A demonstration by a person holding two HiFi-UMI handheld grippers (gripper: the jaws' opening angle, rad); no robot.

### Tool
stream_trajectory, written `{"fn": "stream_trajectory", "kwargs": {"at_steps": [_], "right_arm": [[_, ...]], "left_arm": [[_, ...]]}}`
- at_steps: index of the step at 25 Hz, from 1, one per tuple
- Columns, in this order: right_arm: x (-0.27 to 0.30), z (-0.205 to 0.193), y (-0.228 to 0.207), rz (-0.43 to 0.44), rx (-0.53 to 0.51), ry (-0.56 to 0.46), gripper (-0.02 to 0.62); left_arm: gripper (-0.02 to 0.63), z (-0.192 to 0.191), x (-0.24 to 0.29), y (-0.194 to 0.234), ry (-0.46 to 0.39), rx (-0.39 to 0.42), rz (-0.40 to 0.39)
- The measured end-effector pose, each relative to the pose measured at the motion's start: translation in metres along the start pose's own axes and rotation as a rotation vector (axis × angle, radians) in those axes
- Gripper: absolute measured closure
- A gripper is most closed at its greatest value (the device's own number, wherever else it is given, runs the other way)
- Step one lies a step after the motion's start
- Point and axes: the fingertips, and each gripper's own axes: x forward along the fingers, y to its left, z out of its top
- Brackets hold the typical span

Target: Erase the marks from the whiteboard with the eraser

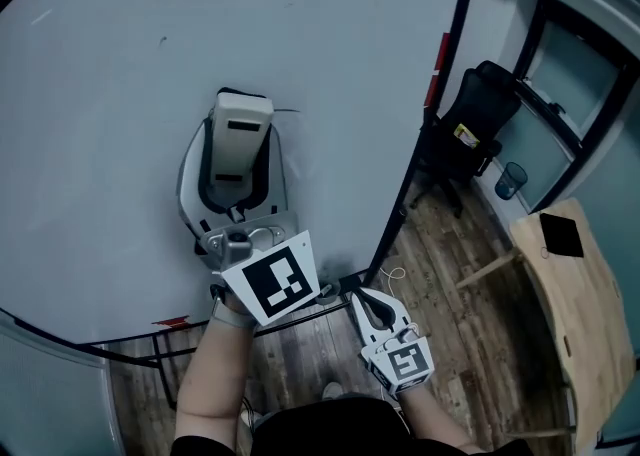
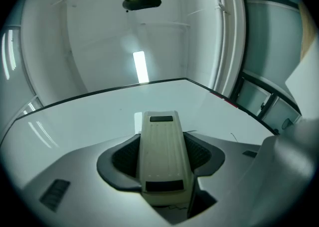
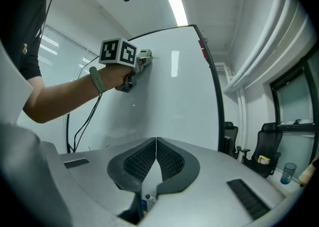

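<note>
The left gripper point(image 1: 236, 179) is clamped on the cream eraser point(image 1: 240, 134), its dark pads gripping the eraser's two long sides, and the eraser sits against the whiteboard point(image 1: 110, 84) near the board's middle; its wiping face is turned away from every camera, so contact with the board looks likely but is not plain. A thin dark stroke point(image 1: 288, 110) shows just beside the eraser's upper right corner, and a small speck point(image 1: 163, 41) lies well apart, up and to the left. The right gripper point(image 1: 372, 310) hangs low, off the board's lower right edge, its jaws pressed together with nothing between them. To the right of the board's black frame point(image 1: 452, 34) stand a black office chair point(image 1: 472, 114), a blue cup point(image 1: 510, 181) and a wooden table point(image 1: 580, 314) carrying a flat dark thing point(image 1: 562, 235) too small to identify. The marker cube point(image 1: 272, 287) covers most of the left hand, and the table is cut off by the picture's edge
</note>
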Motion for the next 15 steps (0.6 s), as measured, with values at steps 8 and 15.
{"fn": "stream_trajectory", "kwargs": {"at_steps": [8, 15], "right_arm": [[-0.026, -0.010, -0.036, -0.086, 0.037, -0.020, 0.564], [-0.034, -0.009, -0.037, -0.123, 0.053, -0.014, 0.563]], "left_arm": [[0.351, 0.019, 0.018, -0.118, -0.013, 0.109, -0.234], [0.345, 0.027, 0.017, -0.115, -0.017, 0.000, -0.270]]}}
